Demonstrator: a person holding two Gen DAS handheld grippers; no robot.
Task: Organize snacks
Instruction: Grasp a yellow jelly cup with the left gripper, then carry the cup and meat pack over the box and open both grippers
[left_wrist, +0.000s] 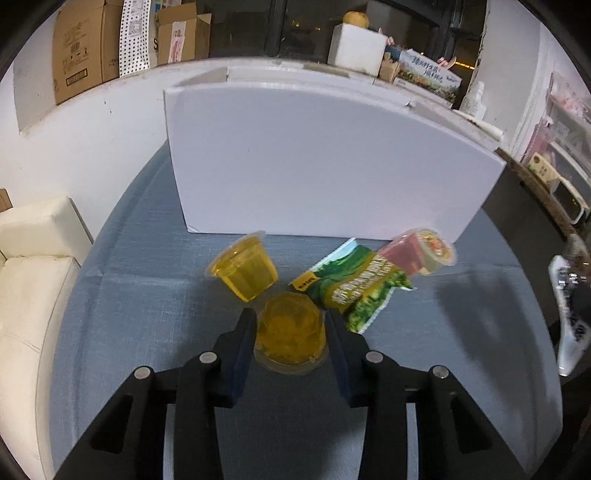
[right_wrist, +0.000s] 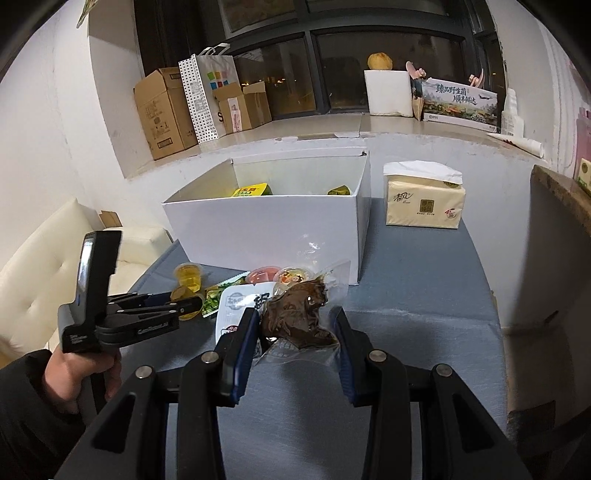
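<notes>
The left tongs (left_wrist: 291, 322) clamp the yellow jelly cup (left_wrist: 291, 332) on the bench (left_wrist: 147, 314), with the white box (left_wrist: 314, 158) at 12 o'clock. The right tongs (right_wrist: 295, 325) hold a brown vacuum pack (right_wrist: 299, 317) in the air. The smooth cup may slip out during lifting.

The box (right_wrist: 266, 229) stands on the table (right_wrist: 424, 280), open at the top, with two packets inside against its far wall. A tissue pack (right_wrist: 423, 201) sits to the right of the box, apart from it. In front of the box lie, from left to right, a tipped jelly cup (left_wrist: 243, 269), a snack packet (left_wrist: 354, 284) and a tilted lidded cup (left_wrist: 421, 251) close to the box wall. An upturned jelly cup (left_wrist: 291, 332) stands nearer than these, before the box.
</notes>
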